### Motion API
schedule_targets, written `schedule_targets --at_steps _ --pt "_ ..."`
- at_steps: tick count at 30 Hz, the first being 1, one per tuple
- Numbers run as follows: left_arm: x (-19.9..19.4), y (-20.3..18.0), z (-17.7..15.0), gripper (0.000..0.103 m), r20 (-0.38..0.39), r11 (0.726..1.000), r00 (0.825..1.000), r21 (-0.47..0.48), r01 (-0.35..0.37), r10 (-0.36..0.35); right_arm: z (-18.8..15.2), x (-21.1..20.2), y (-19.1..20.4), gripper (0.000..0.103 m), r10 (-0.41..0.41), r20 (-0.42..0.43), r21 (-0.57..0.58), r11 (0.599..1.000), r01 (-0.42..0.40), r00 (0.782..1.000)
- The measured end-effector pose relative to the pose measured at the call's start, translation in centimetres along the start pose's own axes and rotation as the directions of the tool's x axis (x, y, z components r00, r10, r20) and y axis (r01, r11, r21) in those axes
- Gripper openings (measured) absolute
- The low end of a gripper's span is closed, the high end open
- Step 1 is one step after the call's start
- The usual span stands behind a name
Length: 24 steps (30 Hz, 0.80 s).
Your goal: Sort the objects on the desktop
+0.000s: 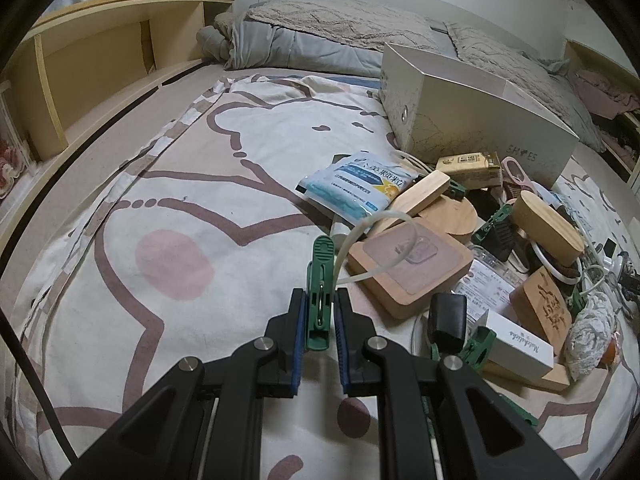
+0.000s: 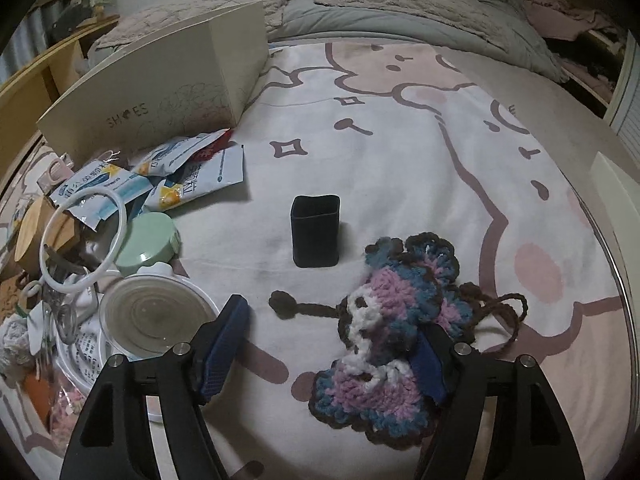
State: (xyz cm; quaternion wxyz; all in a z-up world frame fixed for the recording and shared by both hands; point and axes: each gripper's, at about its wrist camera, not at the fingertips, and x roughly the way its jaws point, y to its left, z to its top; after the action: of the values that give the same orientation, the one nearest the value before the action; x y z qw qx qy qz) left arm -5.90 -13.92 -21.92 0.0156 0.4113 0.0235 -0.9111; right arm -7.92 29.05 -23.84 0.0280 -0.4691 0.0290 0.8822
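Note:
My left gripper (image 1: 319, 312) is shut on a green clothes peg (image 1: 321, 280), held upright just above the bedsheet, left of a pile of objects. The pile holds a square wooden block with a clear hook (image 1: 410, 266), medicine sachets (image 1: 354, 186), wooden lids and more green pegs (image 1: 478, 346). My right gripper (image 2: 332, 340) is open and empty. Its right finger is partly hidden behind a crocheted butterfly (image 2: 396, 320) lying on the sheet. A small black cup (image 2: 315, 236) stands upright ahead of it.
A beige shoe box (image 1: 476, 120) stands behind the pile; it also shows in the right wrist view (image 2: 160, 92). Sachets (image 2: 192, 176), a green round case (image 2: 148, 244), a clear lid (image 2: 152, 316) and a white ring (image 2: 86, 240) lie left. Pillows and a folded duvet (image 1: 320, 36) lie behind.

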Motion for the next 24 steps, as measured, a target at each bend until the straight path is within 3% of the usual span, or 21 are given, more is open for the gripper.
schedule_targets --at_steps 8,15,24 --pt "0.0 0.0 0.0 0.014 0.001 1.000 1.000 0.001 0.000 0.000 0.0 -0.1 -0.6 0.070 0.018 0.007 0.026 1.000 -0.018 1.000" --pt "0.0 0.1 0.0 0.014 0.001 1.000 1.000 0.001 0.000 0.000 -0.3 -0.2 -1.7 0.041 -0.011 0.020 0.060 0.998 0.010 1.000" --pt "0.1 0.0 0.1 0.014 0.004 1.000 1.000 0.000 -0.002 0.002 -0.6 -0.3 -2.0 0.022 -0.031 0.033 0.049 0.998 0.030 0.999"
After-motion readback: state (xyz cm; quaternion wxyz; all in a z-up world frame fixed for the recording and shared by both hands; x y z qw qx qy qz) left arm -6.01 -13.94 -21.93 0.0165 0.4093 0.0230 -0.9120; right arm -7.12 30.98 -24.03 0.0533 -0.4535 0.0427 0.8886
